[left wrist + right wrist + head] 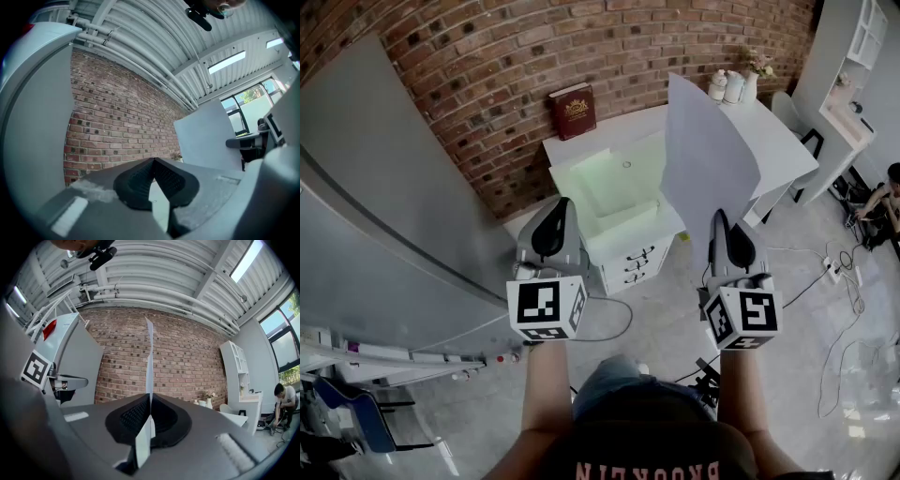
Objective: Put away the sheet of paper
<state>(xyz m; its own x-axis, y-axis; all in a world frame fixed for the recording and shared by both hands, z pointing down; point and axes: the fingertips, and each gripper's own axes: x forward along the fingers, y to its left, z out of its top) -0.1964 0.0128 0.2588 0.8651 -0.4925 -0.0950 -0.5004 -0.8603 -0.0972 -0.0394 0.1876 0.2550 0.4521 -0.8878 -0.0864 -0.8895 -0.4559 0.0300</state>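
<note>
My left gripper [558, 214] hangs on the left, just near of the open drawer [623, 217]. Its jaws are closed on each other with nothing between them. Behind the drawer, a red book [573, 112] leans on the brick wall [487, 84] at the far edge of the white worktop [609, 131].

To the right of the drawer, the sheet of paper [708, 155] stands upright in the air, rising from my right gripper [719, 217] toward the far side. Those jaws are clamped on its near bottom edge. In the right gripper view I see the sheet [149, 352] edge-on, as a thin line running straight up from between the pads.

I judge the sheet to be very light and thin. It is stiff enough to stand while held by one edge, but it would bend, sway or crease easily, and it is smooth enough to slip from a loose pinch. A flat pinch a little way in from the edge, like the one I have now, seems right. The drawer lies to the left and slightly far of the held edge, and the sheet does not touch it. Getting the sheet inside probably means tipping it down flat, slowly enough that it doesn't catch the rim.
</note>
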